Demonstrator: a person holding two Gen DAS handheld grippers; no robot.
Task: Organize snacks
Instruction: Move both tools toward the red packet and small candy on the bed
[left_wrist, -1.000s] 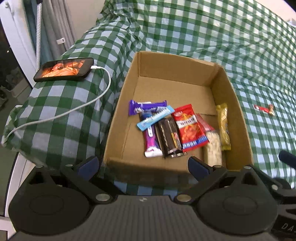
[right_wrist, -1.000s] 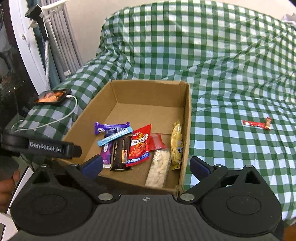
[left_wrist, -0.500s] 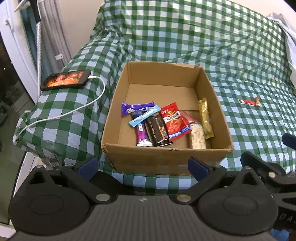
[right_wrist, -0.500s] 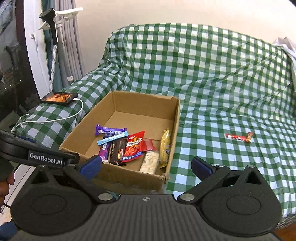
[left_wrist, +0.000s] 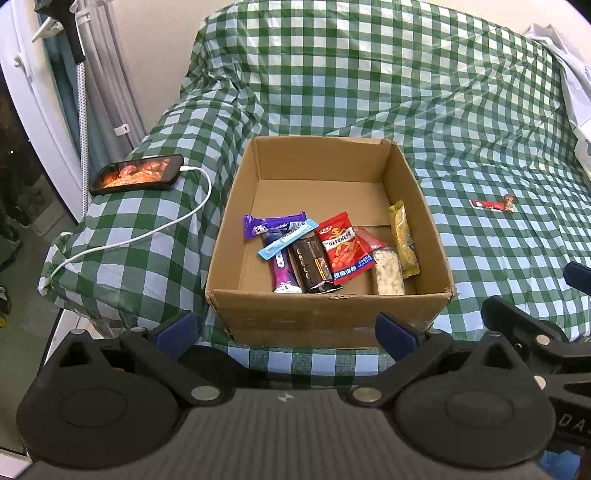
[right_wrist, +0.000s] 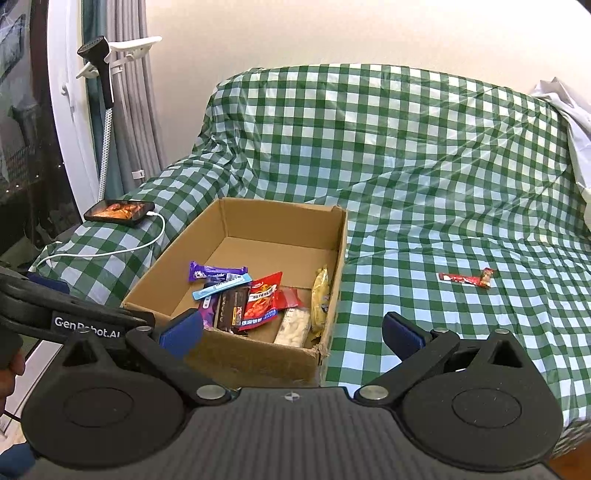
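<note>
An open cardboard box (left_wrist: 325, 317) (right_wrist: 258, 363) sits on the green checked sofa cover. Several snacks lie in it: a purple bar (left_wrist: 275, 226), a red packet (left_wrist: 343, 245) (right_wrist: 260, 301), a dark bar (left_wrist: 310, 264), a white nut pack (left_wrist: 388, 273) and a yellow pack (left_wrist: 404, 238) (right_wrist: 319, 299). One red snack stick (left_wrist: 493, 204) (right_wrist: 465, 278) lies loose on the cover to the right of the box. My left gripper (left_wrist: 286, 328) is open and empty, in front of the box. My right gripper (right_wrist: 291, 332) is open and empty, over the box's near right corner.
A phone (left_wrist: 138, 179) (right_wrist: 118, 212) with a lit screen lies on the sofa arm at left, with a white cable (left_wrist: 147, 232) trailing off the edge. A garment steamer (right_wrist: 99, 55) and curtains stand at the far left. White cloth (right_wrist: 576, 122) lies at the far right.
Both grippers have pulled back and away from the box, so it looks smaller and more of the sofa shows. Nothing was taken hold of.
</note>
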